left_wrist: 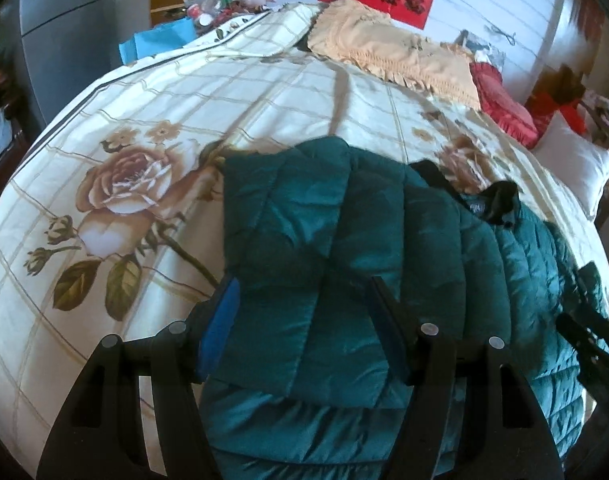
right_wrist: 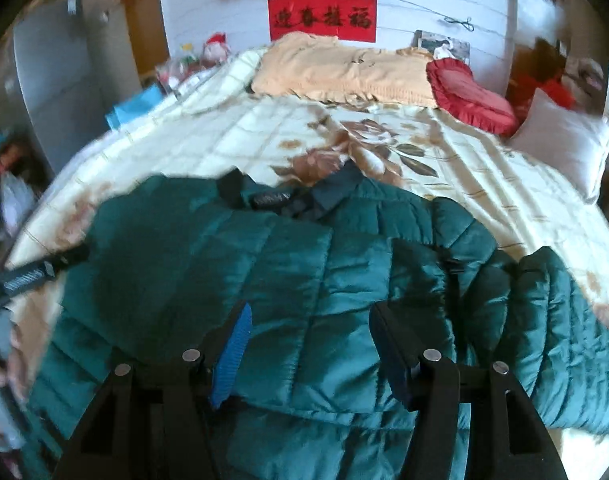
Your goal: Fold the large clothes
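Bedroom w/ floral quilt (left_wrist: 144, 128): teal puffer jacket (left_wrist: 324, 248) lies partly folded at bed's near edge. Left gripper (left_wrist: 304, 312) and right gripper (right_wrist: 308, 344) hover, jaws apart, nothing clamped. Fabric looks light, puffy, slick; best pinched at hem/seams.

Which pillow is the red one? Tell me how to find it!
Look at the big bed with the flowery quilt, up by the white wall. A long peach pillow lies there; the red pillow sits beside it. It is smaller, bright red, with a ruffled edge, unlike the plain white pillow.
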